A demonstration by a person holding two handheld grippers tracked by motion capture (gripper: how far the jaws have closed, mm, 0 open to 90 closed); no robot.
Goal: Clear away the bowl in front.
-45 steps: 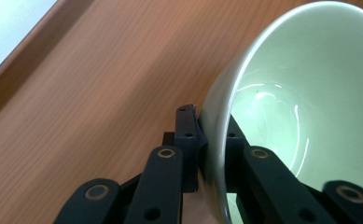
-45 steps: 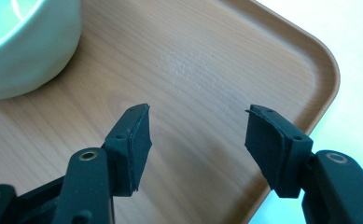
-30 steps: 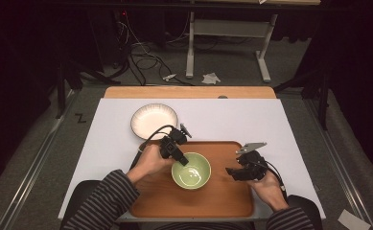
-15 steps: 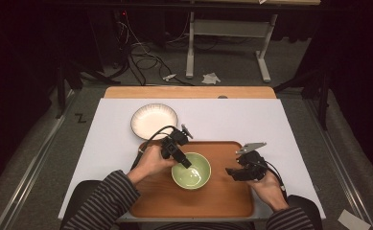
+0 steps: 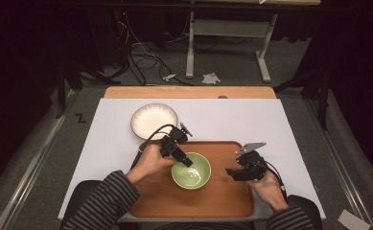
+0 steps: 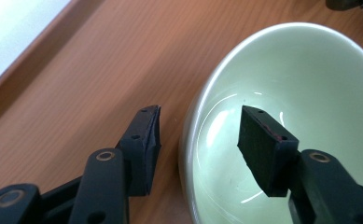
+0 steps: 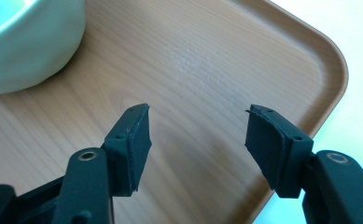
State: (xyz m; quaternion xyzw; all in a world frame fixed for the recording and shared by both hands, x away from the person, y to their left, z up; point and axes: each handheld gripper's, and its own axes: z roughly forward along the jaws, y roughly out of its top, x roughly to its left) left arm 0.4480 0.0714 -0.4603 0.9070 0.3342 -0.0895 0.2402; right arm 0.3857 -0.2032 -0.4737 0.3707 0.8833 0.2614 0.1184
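Note:
A pale green bowl (image 5: 191, 171) stands empty on a wooden tray (image 5: 222, 196). My left gripper (image 5: 186, 162) is at the bowl's left rim. In the left gripper view the bowl (image 6: 300, 93) has its rim between the two jaws of the gripper (image 6: 200, 116), one outside over the tray (image 6: 76, 70) and one inside. The jaws have just been opening, and the pads stand off the rim. My right gripper (image 5: 229, 171) hovers over the tray to the right of the bowl. Its jaws (image 7: 198, 112) are open with nothing between them, and the bowl (image 7: 25, 42) is at the upper left.
A white plate (image 5: 154, 120) lies on the white table sheet (image 5: 270, 124) just beyond the tray's far left corner. The tray's rounded corner (image 7: 333, 60) lies close to the right gripper. Desk legs and cables stand on the floor beyond the table.
Both hands and the bowl keep their places. The left gripper's jaws at the bowl's rim look a little wider apart than a second ago.

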